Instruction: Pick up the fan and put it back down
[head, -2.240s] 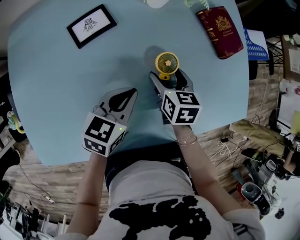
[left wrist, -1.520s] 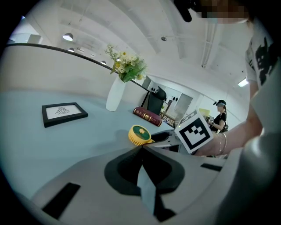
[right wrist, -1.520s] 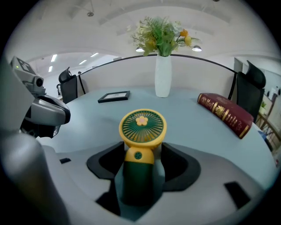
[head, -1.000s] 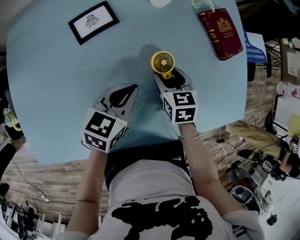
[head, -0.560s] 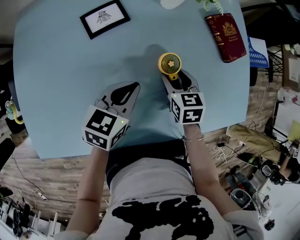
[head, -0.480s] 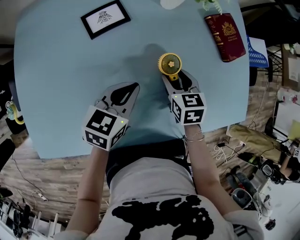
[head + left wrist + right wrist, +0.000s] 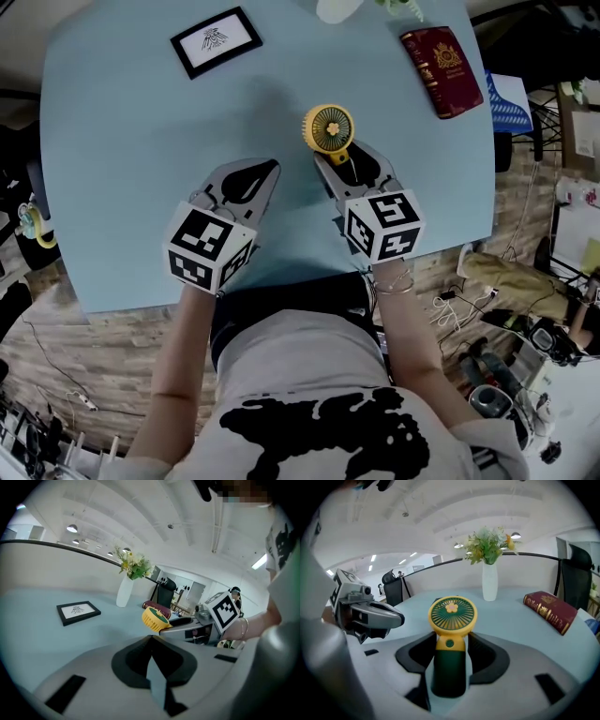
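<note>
A small hand fan (image 7: 328,128) with a yellow round head and dark green handle (image 7: 449,667) stands upright between the jaws of my right gripper (image 7: 345,155), held above the light blue table (image 7: 112,169). The jaws are closing, and their dark pads (image 7: 483,653) press the handle from both sides. In the left gripper view the fan (image 7: 153,618) shows off to the right. My left gripper (image 7: 267,169) hovers to the fan's left, shut, with nothing in it.
A black-framed picture (image 7: 216,39) lies at the far left of the table. A dark red passport-like book (image 7: 441,58) lies at the far right, and a white vase (image 7: 489,588) with flowers stands at the far edge. The table's near edge runs under both grippers.
My right gripper has risen with the fan in it, and the fan now looks larger in the head view. The left gripper has lifted a little.
</note>
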`<move>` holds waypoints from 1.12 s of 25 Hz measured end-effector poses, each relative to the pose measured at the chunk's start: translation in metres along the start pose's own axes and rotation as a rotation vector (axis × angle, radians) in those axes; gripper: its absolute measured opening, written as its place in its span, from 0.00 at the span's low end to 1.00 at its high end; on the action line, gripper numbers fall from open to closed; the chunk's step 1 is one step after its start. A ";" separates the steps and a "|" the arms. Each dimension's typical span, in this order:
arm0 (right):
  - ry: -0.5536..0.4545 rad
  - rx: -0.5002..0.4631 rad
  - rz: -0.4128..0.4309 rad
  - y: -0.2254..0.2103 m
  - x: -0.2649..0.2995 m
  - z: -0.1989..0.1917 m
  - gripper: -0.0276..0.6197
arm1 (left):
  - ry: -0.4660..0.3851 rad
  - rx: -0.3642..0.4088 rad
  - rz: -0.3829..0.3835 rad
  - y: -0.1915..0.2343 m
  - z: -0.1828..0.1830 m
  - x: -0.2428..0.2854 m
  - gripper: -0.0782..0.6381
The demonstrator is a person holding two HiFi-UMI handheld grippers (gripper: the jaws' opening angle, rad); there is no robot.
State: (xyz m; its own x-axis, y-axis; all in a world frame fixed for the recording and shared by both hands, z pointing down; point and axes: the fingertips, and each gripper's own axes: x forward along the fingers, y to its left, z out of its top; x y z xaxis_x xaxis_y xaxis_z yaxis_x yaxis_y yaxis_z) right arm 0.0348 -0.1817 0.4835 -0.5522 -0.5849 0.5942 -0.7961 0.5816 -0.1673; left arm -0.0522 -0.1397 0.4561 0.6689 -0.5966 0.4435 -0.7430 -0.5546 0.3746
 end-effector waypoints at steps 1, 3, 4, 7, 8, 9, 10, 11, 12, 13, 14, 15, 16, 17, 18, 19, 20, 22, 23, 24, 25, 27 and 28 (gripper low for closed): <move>-0.014 0.001 0.006 0.004 -0.003 0.004 0.37 | -0.004 -0.001 0.001 -0.001 0.001 -0.002 0.12; -0.043 -0.008 0.013 0.009 -0.009 0.013 0.37 | -0.010 0.002 0.004 -0.004 0.003 -0.005 0.12; -0.058 -0.015 0.015 0.011 -0.012 0.017 0.37 | -0.015 0.006 0.005 -0.005 0.004 -0.006 0.12; -0.101 -0.040 0.021 0.020 -0.023 0.032 0.37 | -0.036 0.012 0.008 -0.011 0.010 -0.013 0.12; -0.116 -0.050 0.025 0.024 -0.027 0.038 0.37 | -0.045 0.014 0.009 -0.013 0.012 -0.015 0.12; -0.131 -0.061 0.029 0.027 -0.031 0.044 0.37 | -0.052 0.019 0.011 -0.014 0.015 -0.018 0.12; -0.147 -0.070 0.035 0.031 -0.035 0.050 0.37 | -0.060 0.026 0.013 -0.015 0.018 -0.020 0.12; -0.164 -0.077 0.041 0.035 -0.038 0.056 0.37 | -0.068 0.034 0.017 -0.016 0.022 -0.022 0.12; -0.180 -0.081 0.047 0.039 -0.042 0.063 0.37 | -0.076 0.041 0.021 -0.017 0.025 -0.025 0.12; -0.197 -0.083 0.055 0.043 -0.046 0.068 0.37 | -0.084 0.048 0.025 -0.018 0.029 -0.028 0.12; -0.214 -0.083 0.064 0.047 -0.050 0.074 0.37 | -0.092 0.055 0.030 -0.018 0.032 -0.030 0.12; -0.231 -0.083 0.073 0.051 -0.054 0.079 0.37 | -0.099 0.064 0.035 -0.018 0.036 -0.033 0.12; -0.247 -0.085 0.081 0.054 -0.058 0.084 0.37 | -0.106 0.071 0.040 -0.018 0.039 -0.036 0.12; -0.262 -0.090 0.088 0.057 -0.062 0.089 0.37 | -0.115 0.077 0.043 -0.019 0.043 -0.038 0.12; -0.275 -0.096 0.093 0.060 -0.065 0.093 0.37 | -0.126 0.078 0.044 -0.019 0.047 -0.040 0.12; -0.286 -0.103 0.097 0.062 -0.069 0.097 0.37 | -0.137 0.079 0.043 -0.021 0.052 -0.043 0.12; -0.296 -0.109 0.101 0.064 -0.072 0.100 0.37 | -0.148 0.083 0.041 -0.023 0.057 -0.045 0.12; -0.317 -0.122 0.108 0.068 -0.079 0.107 0.37 | -0.170 0.106 0.038 -0.028 0.068 -0.051 0.12; -0.326 -0.130 0.111 0.070 -0.082 0.110 0.37 | -0.181 0.119 0.036 -0.031 0.074 -0.054 0.12; -0.335 -0.136 0.111 0.071 -0.086 0.113 0.37 | -0.193 0.130 0.033 -0.034 0.079 -0.057 0.12; -0.344 -0.140 0.112 0.072 -0.089 0.114 0.37 | -0.206 0.139 0.030 -0.038 0.084 -0.060 0.12; -0.361 -0.144 0.112 0.075 -0.097 0.116 0.37 | -0.235 0.156 0.024 -0.045 0.093 -0.067 0.12; -0.371 -0.149 0.112 0.077 -0.101 0.117 0.37 | -0.249 0.164 0.020 -0.050 0.097 -0.070 0.12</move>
State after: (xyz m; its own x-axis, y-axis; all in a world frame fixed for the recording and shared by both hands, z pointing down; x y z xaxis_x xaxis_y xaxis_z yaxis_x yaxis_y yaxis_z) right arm 0.0002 -0.1437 0.3180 -0.7071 -0.6614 0.2502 -0.6963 0.7129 -0.0833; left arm -0.0601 -0.1265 0.3272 0.6539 -0.7211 0.2291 -0.7564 -0.6151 0.2226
